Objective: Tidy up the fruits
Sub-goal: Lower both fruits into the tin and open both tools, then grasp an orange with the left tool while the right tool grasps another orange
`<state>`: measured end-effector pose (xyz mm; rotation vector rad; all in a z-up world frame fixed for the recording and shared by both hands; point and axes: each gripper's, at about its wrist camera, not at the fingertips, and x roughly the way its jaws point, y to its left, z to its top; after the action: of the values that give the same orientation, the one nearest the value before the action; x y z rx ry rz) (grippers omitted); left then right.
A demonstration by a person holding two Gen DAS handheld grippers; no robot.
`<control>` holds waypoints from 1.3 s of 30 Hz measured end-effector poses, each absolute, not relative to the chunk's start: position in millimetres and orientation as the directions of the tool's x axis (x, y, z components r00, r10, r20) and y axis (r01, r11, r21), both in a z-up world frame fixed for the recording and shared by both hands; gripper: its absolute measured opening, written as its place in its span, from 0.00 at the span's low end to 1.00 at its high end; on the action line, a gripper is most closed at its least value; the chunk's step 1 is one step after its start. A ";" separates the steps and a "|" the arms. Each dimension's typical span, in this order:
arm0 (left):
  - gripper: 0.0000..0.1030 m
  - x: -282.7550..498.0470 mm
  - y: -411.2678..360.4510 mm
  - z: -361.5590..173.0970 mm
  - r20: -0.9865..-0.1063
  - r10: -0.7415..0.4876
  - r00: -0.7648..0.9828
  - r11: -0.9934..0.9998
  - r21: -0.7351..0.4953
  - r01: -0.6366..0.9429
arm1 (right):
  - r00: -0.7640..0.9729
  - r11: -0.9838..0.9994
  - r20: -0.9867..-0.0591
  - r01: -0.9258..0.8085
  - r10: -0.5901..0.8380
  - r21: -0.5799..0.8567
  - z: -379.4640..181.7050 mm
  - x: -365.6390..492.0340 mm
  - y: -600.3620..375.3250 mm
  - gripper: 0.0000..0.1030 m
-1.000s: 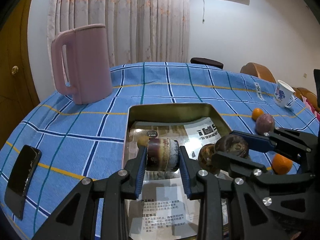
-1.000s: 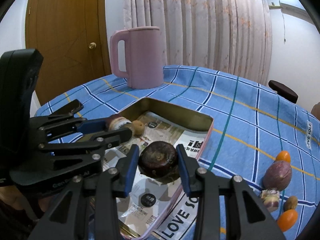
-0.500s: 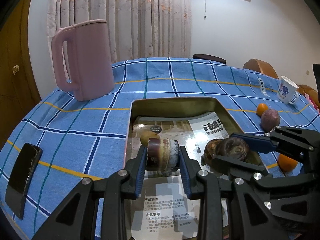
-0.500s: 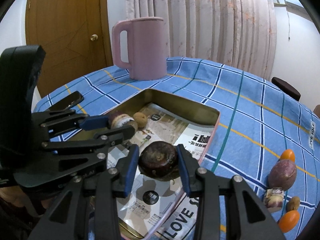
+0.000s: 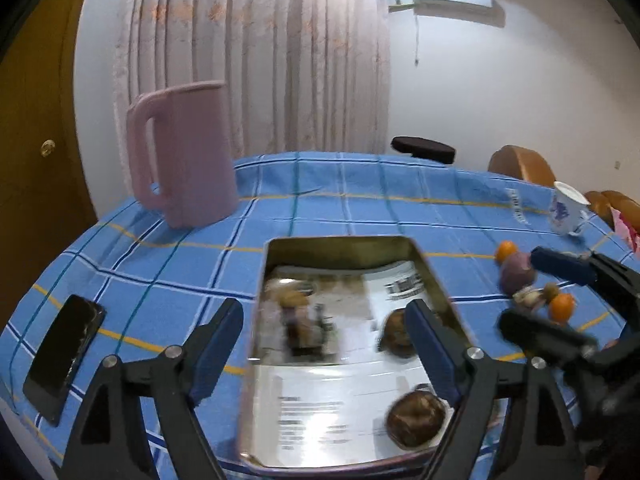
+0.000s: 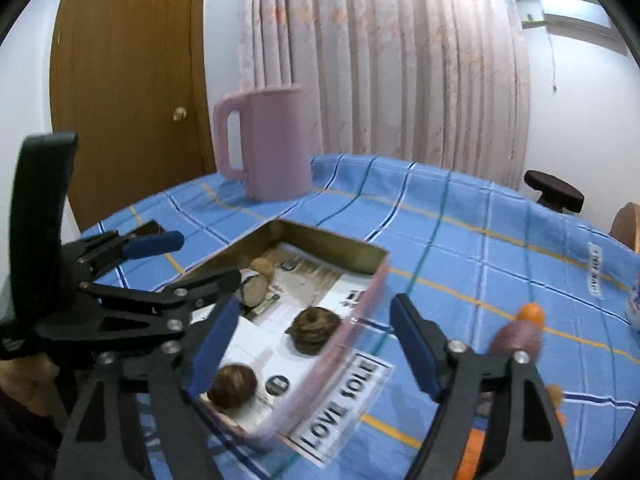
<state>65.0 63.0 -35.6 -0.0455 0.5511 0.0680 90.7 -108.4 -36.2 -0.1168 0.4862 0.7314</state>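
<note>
Blue checked cloth (image 5: 360, 200) covers the table, with pale curtains (image 6: 380, 60) behind; a metal tin (image 5: 344, 246) lined with printed paper sits on the cloth, and it holds a banded cylindrical fruit (image 5: 302, 330), a small tan fruit (image 5: 292, 298) and two dark round fruits (image 5: 416, 418) lying well apart from the first pair. Only the left wrist view shows the black phone (image 5: 64, 356) on the cloth beside the tin and the white cup (image 5: 566, 210) at the far right; only the right wrist view shows the wooden door (image 6: 132, 100) and the "LOVE" label (image 6: 340, 404) on the cloth. Left gripper (image 5: 324, 340) has its jaws spreading wide, nothing pressed between them; right gripper (image 6: 316, 332) likewise is opening wide over the tin's near edge, gripping nothing. Outside the tin lie a purple fruit (image 5: 516, 274) and small oranges (image 5: 562, 306), partly hidden behind the right gripper's arms; a pink jug (image 5: 184, 152) stands beyond the tin.
</note>
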 end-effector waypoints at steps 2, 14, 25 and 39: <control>0.82 65.1 47.7 -33.9 -0.524 0.023 0.852 0.999 -0.018 -0.038 | 0.672 0.776 -0.447 -0.625 0.590 0.085 -31.7 89.6 -136.8 0.87; 0.82 71.3 -49.9 -40.5 -0.551 -0.135 0.823 0.987 -0.007 0.158 | 0.774 0.949 -0.557 -0.304 0.299 0.087 -58.4 111.6 -244.6 0.86; 0.82 82.2 -79.8 -59.1 -0.604 -0.209 0.770 0.972 -0.042 0.231 | 0.654 0.939 -0.689 -0.320 0.313 0.123 -85.1 131.5 -241.0 0.62; 0.82 83.1 -87.6 -65.2 -0.620 -0.221 0.753 0.967 -0.040 0.251 | 0.632 0.927 -0.685 -0.318 0.363 0.197 -89.4 134.0 -250.5 0.42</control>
<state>83.1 -87.6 -65.2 0.0467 0.6702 -0.2572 134.0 -250.5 -89.4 0.0598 0.7967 0.3896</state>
